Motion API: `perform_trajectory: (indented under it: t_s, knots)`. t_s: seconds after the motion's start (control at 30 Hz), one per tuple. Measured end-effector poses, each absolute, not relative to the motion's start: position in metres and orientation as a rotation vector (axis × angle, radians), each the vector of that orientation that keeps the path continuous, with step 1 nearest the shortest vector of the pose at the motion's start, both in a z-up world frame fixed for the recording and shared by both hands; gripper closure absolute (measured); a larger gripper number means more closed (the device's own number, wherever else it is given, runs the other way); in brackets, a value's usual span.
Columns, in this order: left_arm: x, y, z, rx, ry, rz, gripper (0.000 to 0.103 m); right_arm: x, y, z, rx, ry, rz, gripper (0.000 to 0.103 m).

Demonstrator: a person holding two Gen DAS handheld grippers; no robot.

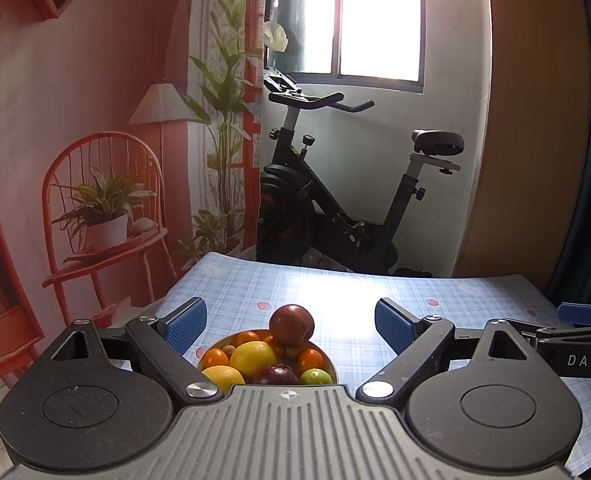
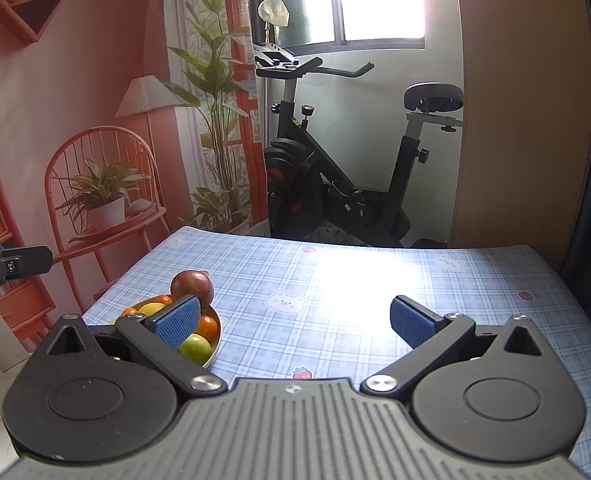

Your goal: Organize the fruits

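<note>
A shallow bowl piled with fruit sits on the checked tablecloth. A dark red apple rests on top, with lemons, small oranges, a green lime and a purple fruit below. My left gripper is open and empty, held above and just behind the bowl. In the right wrist view the bowl lies at the lower left, the apple on top, the lime in front. My right gripper is open and empty, to the bowl's right over bare cloth.
The blue checked tablecloth covers the table, with its far edge near an exercise bike. A printed backdrop with chair and plants hangs at the left. The right gripper's finger shows at the left wrist view's right edge.
</note>
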State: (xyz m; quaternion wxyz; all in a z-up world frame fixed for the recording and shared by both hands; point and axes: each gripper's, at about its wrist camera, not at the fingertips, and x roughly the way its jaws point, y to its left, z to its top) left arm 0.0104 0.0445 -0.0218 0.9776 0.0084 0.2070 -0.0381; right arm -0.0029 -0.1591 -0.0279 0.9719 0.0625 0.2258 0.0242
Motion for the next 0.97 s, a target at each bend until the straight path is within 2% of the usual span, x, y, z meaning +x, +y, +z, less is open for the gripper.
perform_trajectory:
  t_s: [0.97]
  knots:
    - [0.0154,0.0462,-0.0211,-0.001,0.446,-0.071,0.007,-0.0034,-0.1608,-0.0304,0.1,0.456,0.035,0.0]
